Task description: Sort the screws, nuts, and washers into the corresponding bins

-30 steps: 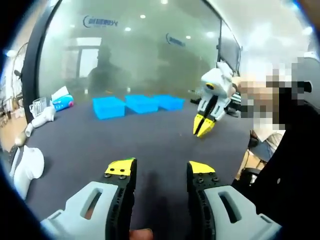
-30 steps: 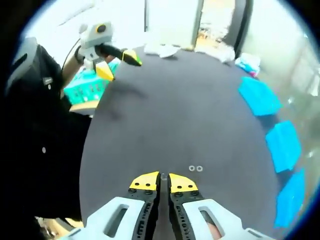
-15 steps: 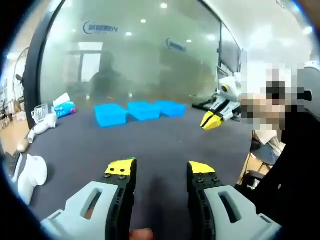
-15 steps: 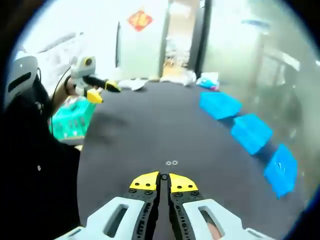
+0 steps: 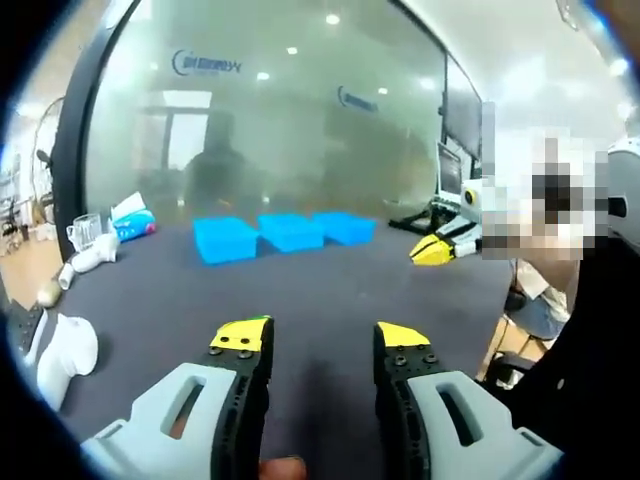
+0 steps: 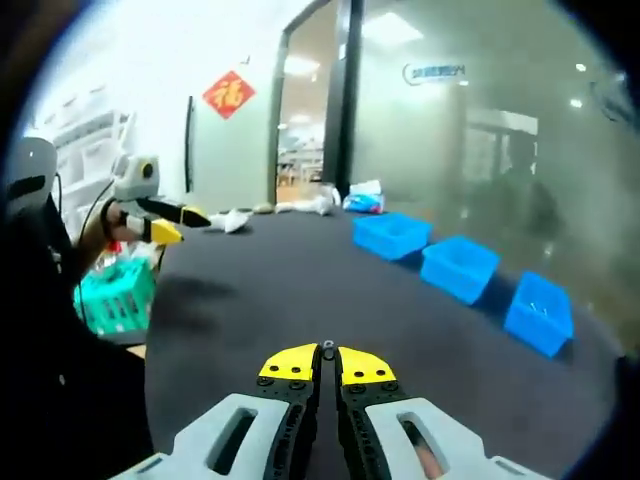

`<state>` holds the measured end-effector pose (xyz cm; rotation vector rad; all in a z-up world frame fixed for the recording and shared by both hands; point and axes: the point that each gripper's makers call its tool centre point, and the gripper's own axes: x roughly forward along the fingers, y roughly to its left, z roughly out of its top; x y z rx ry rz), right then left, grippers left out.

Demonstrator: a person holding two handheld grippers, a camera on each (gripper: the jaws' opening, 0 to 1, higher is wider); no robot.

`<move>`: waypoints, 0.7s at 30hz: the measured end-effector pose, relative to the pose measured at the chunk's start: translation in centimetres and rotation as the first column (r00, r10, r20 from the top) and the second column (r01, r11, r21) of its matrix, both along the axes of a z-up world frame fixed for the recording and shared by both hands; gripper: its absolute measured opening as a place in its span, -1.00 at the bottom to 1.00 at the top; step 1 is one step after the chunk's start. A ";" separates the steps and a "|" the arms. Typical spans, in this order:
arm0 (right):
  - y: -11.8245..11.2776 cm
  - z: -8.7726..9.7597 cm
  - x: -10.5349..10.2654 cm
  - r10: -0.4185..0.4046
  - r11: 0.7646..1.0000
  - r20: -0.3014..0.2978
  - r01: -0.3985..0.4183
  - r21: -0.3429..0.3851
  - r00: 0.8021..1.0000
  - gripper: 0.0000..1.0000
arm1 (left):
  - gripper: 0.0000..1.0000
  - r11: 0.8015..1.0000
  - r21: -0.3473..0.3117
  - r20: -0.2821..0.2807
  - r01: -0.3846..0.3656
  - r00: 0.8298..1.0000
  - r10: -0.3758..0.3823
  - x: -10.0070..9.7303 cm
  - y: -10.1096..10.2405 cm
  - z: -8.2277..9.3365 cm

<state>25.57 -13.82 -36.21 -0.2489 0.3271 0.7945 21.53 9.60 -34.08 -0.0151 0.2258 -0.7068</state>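
Note:
Three blue bins (image 5: 288,230) stand in a row at the far side of the dark table (image 5: 330,290); in the right gripper view the same bins (image 6: 460,267) run along the right. My left gripper (image 5: 320,338) is open low over the table, nothing between its yellow tips. It also appears held up at the left (image 6: 165,222) in the right gripper view, jaws apart. My right gripper (image 6: 322,362) is shut, its tips pressed together with nothing seen between them. The left gripper view shows the right gripper (image 5: 440,250) raised at the table's right edge.
White objects (image 5: 65,345) lie at the table's left end, with a tissue pack (image 5: 130,212) further back. A teal basket (image 6: 115,295) sits beside the table below the person's sleeve. A glass wall rises behind the bins. The person stands close at the table's edge.
The right gripper has tilted up and lifted, staying shut; the two small washers on the table have dropped out of its view. The left gripper stays open, nearly still.

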 end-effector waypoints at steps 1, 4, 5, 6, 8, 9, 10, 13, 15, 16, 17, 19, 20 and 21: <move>-0.1 0.2 -0.1 -0.008 1.000 0.001 0.008 0.018 1.000 -0.93 | -0.23 1.000 0.000 0.001 -0.002 1.000 0.002 0.0 0.1 0.0; -0.6 1.1 0.6 -0.054 0.996 0.025 0.052 0.066 0.998 -0.93 | -0.23 1.000 0.000 0.004 -0.004 1.000 0.004 0.0 0.1 0.1; -0.7 1.3 0.6 -0.058 0.996 0.023 0.056 0.073 0.998 -0.93 | -0.23 1.000 0.000 0.004 -0.002 1.000 0.002 0.0 0.1 0.1; -0.8 1.5 0.7 -0.062 0.995 0.024 0.060 0.079 0.998 -0.93 | -0.23 1.000 0.001 0.004 0.001 1.000 -0.001 -0.1 0.0 0.1; -1.2 2.1 1.0 -0.081 0.993 0.039 0.077 0.093 0.996 -0.93 | -0.23 1.000 0.004 0.005 0.003 1.000 -0.003 -0.1 0.0 0.0; -1.4 2.3 1.3 -0.092 0.992 0.047 0.087 0.096 0.995 -0.93 | -0.23 1.000 0.002 0.005 0.002 1.000 -0.002 -0.1 0.0 0.0; -1.5 2.6 1.5 -0.100 0.990 0.052 0.095 0.101 0.994 -0.93 | -0.23 1.000 -0.002 0.005 -0.001 1.000 0.001 -0.1 0.0 0.1; -1.8 3.3 2.4 -0.118 0.986 0.063 0.110 0.121 0.991 -0.93 | -0.23 1.000 -0.010 0.009 -0.016 1.000 0.016 0.0 0.4 0.3; -1.9 3.5 2.9 -0.125 0.985 0.074 0.115 0.125 0.989 -0.93 | -0.23 1.000 -0.015 0.012 -0.025 1.000 0.026 0.1 0.6 0.4; -2.0 3.7 3.4 -0.134 0.983 0.077 0.123 0.134 0.988 -0.93 | -0.23 0.999 -0.015 0.014 -0.029 0.999 0.030 0.2 0.7 0.5; -2.1 3.8 3.8 -0.140 0.981 0.076 0.128 0.143 0.987 -0.93 | -0.23 0.999 -0.015 0.016 -0.033 0.999 0.033 0.2 0.8 0.5; -2.3 4.3 4.9 -0.161 0.976 0.089 0.145 0.160 0.983 -0.93 | -0.23 0.999 -0.016 0.020 -0.038 0.999 0.038 0.2 0.9 0.6; -2.5 4.5 5.6 -0.174 0.974 0.094 0.157 0.163 0.980 -0.93 | -0.23 0.999 -0.017 0.022 -0.040 0.999 0.040 0.2 1.0 0.6; -2.7 4.8 6.3 -0.187 0.971 0.102 0.168 0.169 0.977 -0.93 | -0.23 0.999 -0.016 0.022 -0.041 0.999 0.041 0.2 1.0 0.6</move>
